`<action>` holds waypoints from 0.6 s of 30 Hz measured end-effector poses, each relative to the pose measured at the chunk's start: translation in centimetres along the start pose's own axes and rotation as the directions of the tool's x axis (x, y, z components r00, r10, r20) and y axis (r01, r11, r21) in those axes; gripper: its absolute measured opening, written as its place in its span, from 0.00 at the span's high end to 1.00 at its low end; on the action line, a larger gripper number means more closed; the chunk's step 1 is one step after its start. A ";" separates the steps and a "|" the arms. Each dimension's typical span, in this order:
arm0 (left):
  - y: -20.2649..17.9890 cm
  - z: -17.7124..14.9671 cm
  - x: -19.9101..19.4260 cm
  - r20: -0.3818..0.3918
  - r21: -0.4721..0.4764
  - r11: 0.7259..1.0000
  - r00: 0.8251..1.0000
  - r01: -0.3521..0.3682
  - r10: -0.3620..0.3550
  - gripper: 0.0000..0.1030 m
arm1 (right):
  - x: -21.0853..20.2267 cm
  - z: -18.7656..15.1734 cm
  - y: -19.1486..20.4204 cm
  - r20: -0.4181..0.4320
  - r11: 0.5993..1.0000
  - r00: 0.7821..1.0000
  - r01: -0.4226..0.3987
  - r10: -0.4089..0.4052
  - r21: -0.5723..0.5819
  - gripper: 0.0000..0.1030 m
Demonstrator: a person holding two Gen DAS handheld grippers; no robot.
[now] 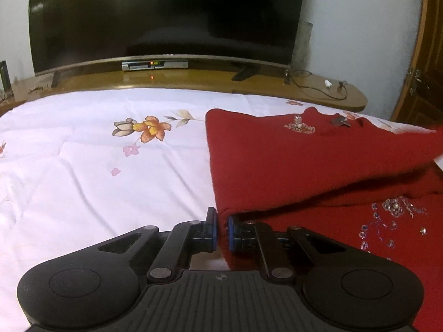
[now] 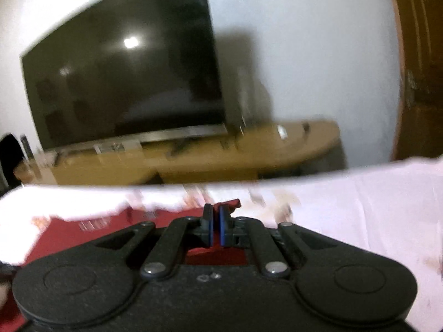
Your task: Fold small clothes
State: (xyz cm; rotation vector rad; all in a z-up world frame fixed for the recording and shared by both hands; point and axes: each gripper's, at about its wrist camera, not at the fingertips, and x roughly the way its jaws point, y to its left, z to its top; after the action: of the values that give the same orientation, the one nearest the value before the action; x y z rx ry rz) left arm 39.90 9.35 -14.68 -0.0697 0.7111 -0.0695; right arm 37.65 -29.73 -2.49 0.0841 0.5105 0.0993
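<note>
Grippers: left gripper (image 1: 222, 228) & right gripper (image 2: 216, 225) both pinching red garment (image 1: 290, 160); no legible writing.

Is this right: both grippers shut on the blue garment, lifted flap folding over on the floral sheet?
Not quite: the garment is red, not blue, as the left wrist view shows. The blue is only the pads of the left gripper and right gripper. Both are shut on it, and the flap is lifted over the floral sheet.
</note>
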 end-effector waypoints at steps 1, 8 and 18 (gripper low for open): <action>0.0 0.1 0.0 -0.004 0.001 1.000 1.000 0.002 -0.002 0.93 | 0.9 -1.0 -0.7 -0.039 1.000 0.999 0.019 -0.019 0.002 0.95; -0.1 0.4 0.2 -0.027 0.008 1.000 1.000 -0.003 0.003 0.93 | 2.8 -3.4 -2.2 -0.123 0.999 0.992 0.035 -0.034 0.009 0.95; 2.7 0.6 -3.9 0.124 -0.013 1.000 0.992 -0.028 0.029 0.20 | 1.8 -4.2 -3.0 -0.104 0.997 0.992 0.068 -0.073 -0.044 0.72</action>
State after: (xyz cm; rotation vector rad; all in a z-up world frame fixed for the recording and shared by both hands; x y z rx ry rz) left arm 37.45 12.45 -12.00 -0.0742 0.5885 -0.0336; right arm 37.37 -32.29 -7.31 0.0214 0.6164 0.0451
